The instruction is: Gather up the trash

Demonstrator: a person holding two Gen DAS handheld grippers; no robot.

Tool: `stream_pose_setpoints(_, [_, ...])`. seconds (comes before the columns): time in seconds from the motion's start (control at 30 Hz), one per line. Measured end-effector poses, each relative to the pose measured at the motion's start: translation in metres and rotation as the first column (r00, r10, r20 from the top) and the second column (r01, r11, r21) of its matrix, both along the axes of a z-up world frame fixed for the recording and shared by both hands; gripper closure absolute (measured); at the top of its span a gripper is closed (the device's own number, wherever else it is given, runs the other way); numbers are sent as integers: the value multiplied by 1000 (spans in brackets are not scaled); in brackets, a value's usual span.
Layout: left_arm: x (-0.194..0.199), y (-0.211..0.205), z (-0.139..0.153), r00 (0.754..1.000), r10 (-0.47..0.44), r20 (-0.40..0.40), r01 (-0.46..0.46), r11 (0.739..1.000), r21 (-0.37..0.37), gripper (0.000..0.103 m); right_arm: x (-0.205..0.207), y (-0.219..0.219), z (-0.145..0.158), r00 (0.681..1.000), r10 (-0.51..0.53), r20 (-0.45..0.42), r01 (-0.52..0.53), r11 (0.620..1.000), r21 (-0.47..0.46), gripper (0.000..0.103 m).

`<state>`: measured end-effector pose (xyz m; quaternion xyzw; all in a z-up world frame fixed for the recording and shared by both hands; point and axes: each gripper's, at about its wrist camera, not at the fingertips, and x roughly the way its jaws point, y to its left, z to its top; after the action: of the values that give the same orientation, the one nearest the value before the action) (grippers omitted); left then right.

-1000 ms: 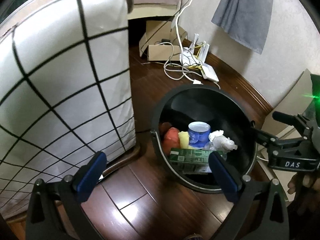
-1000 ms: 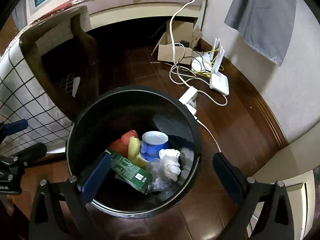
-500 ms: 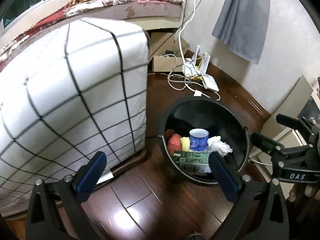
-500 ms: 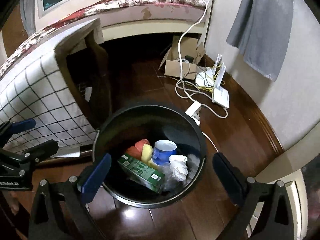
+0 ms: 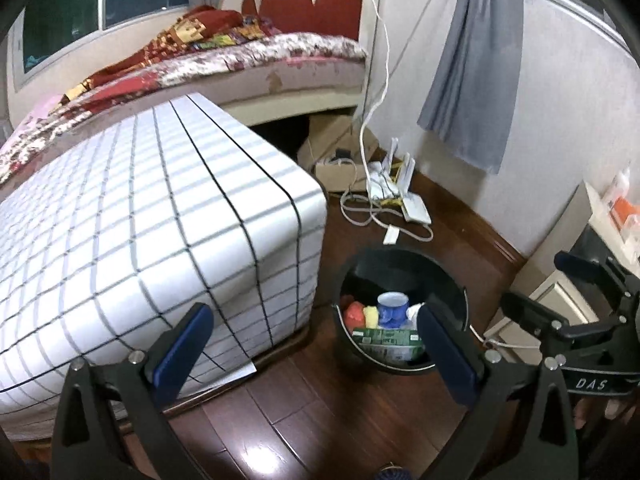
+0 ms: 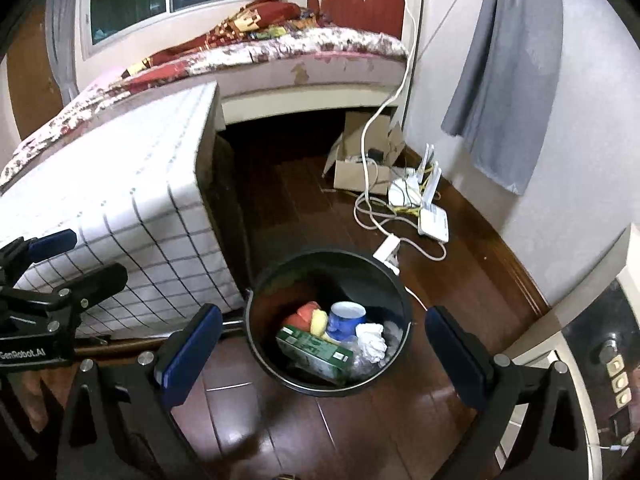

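Observation:
A black bucket [image 5: 448, 276] [image 6: 320, 258] stands on the dark wood floor beside a checked-cloth table. Inside lie a green carton [image 5: 386, 338] [image 6: 316, 350], a blue paper cup [image 5: 393, 306] [image 6: 347, 316], a crumpled white tissue [image 6: 372, 342], and red and yellow wrappers [image 6: 310, 314]. My left gripper [image 5: 312, 344] hangs open and empty, high above the floor, left of the bucket. My right gripper [image 6: 324, 350] is open and empty too, up over the bucket. Each gripper shows at the edge of the other's view.
A table under a white checked cloth [image 5: 140, 240] [image 6: 120, 196] stands left of the bucket. Behind it is a bed [image 6: 288, 52]. A cardboard box [image 6: 364, 160], routers [image 6: 428, 200] and cables [image 5: 372, 212] lie by the wall. A white cabinet [image 5: 560, 292] is at right.
Both grippers have risen and pulled back from the bucket, which now looks smaller and lower. The tabletop and bed have come into view. Both stay open and empty.

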<state>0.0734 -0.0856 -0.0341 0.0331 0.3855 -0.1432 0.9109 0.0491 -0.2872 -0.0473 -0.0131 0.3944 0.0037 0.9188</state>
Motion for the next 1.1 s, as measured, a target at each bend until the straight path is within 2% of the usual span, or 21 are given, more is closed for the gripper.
stream_pose_setpoints(0.3, [-34, 31, 46, 995, 41, 90, -37, 999, -36, 1, -35, 30, 51, 997, 20, 81, -18, 1000, -19, 1])
stream_pose_setpoints(0.63, [-78, 64, 87, 973, 127, 191, -117, 991, -64, 1, -75, 59, 105, 978, 77, 193, -70, 997, -42, 1])
stream_pose_setpoints(0.8, [-93, 63, 98, 956, 122, 265, -114, 992, -46, 1, -88, 61, 119, 971, 86, 225, -78, 996, -44, 1])
stream_pose_setpoints(1.1, [-95, 60, 99, 951, 123, 282, -115, 992, -47, 1, -93, 57, 124, 968, 65, 244, -60, 998, -29, 1])
